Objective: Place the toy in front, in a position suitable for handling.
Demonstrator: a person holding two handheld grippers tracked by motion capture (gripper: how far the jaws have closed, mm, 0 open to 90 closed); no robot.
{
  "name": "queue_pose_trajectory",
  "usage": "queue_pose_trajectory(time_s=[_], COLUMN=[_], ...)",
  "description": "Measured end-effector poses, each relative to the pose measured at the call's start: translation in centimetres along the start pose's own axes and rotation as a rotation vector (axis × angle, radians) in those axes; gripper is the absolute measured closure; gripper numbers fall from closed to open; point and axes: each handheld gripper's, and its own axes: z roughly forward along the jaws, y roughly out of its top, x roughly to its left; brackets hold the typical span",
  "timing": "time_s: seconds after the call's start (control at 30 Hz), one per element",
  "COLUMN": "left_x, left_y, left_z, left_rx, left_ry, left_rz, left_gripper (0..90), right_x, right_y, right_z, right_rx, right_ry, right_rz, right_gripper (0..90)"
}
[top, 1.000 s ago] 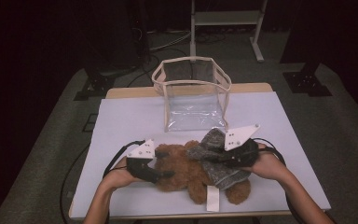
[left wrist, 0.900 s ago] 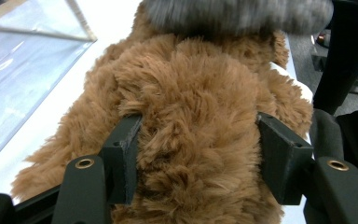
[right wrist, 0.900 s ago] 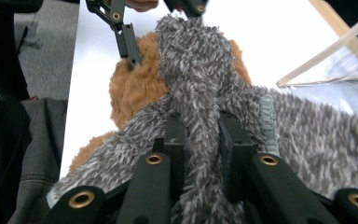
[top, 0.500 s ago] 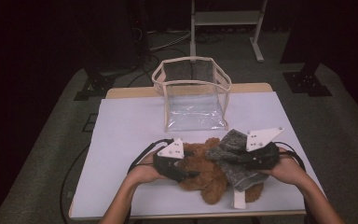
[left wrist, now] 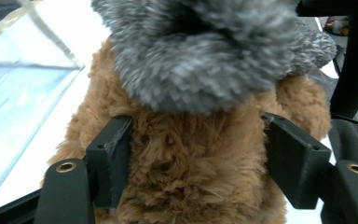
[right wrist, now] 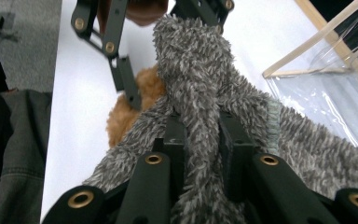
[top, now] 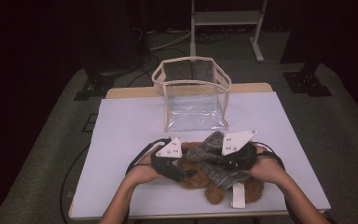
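— High view: what is happening on the tabletop (top: pixel 121 140)?
— Both grippers are meeting over a brown plush toy (top: pixel 214 186) lying crosswise at the near edge, with the clear bag (top: pixel 193 100) standing open and empty just beyond.

— Left gripper view?
— The left gripper (left wrist: pixel 200 163) is straddling the toy's brown body, fingers (left wrist: pixel 109 161) pressing in from both sides.

— Right gripper view?
— The right gripper (right wrist: pixel 200 144) is pinching a fold of grey fuzzy cloth (right wrist: pixel 196 79), fingers clamped together on it.

one brown plush bear (top: pixel 205 175), one grey fuzzy cloth (top: pixel 216 161), one clear bag (top: pixel 193 95), two claws
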Motion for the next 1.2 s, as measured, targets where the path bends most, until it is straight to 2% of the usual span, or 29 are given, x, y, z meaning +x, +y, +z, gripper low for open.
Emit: queue_pose_trajectory(time_s=[0.1, 0.27, 0.43, 0.57, 0.63, 0.67, 0.8, 0.9, 1.03, 1.13, 1.2], left_x=[-0.1, -0.4, -0.4, -0.3, -0.3, -0.3, -0.3, -0.3, -0.2, 0.0, 0.1], left_y=[-0.2, 0.1, -0.1, 0.0, 0.0, 0.0, -0.1, -0.1, 0.4, 1.0, 1.3], left_z=[-0.1, 0.0, -0.2, -0.2, -0.3, -0.3, -0.5, -0.6, -0.6, -0.1, 0.5], left_rx=[-0.009, 0.010, 0.007, 0.004, 0.002, 0.002, 0.004, 0.002, -0.009, -0.051, -0.043], left_ry=[0.001, 0.009, 0.008, 0.005, 0.003, 0.003, 0.008, 0.010, 0.035, 0.061, 0.065], left_rz=[-0.001, 0.014, 0.012, 0.011, 0.012, 0.012, 0.006, 0.003, -0.003, 0.002, 0.006], left_gripper=[29.5, 29.5, 29.5, 29.4, 29.3, 29.3, 29.3, 29.2, 26.6, 22.9, 22.6], right_x=[0.0, -0.4, -1.0, -0.8, -0.7, -0.7, -1.0, -1.4, -1.4, -1.2, -1.0], right_y=[-0.4, -2.3, -4.4, -6.1, -6.5, -6.5, -6.8, -7.5, -7.6, -7.0, -6.5], right_z=[-0.4, -2.9, -5.6, -6.7, -6.7, -6.7, -7.4, -7.6, -6.4, -5.2, -4.6], right_rx=[0.012, -0.004, -0.065, -0.127, -0.142, -0.123, -0.139, -0.167, -0.179, -0.176, -0.173], right_ry=[-0.003, -0.032, -0.060, -0.078, -0.075, -0.076, -0.079, -0.074, -0.072, -0.064, -0.057], right_rz=[0.008, 0.054, 0.124, 0.167, 0.181, 0.161, 0.186, 0.222, 0.242, 0.231, 0.216], right_gripper=[75.0, 74.9, 74.7, 74.4, 74.5, 74.4, 74.4, 74.5, 74.6, 74.8, 74.8])
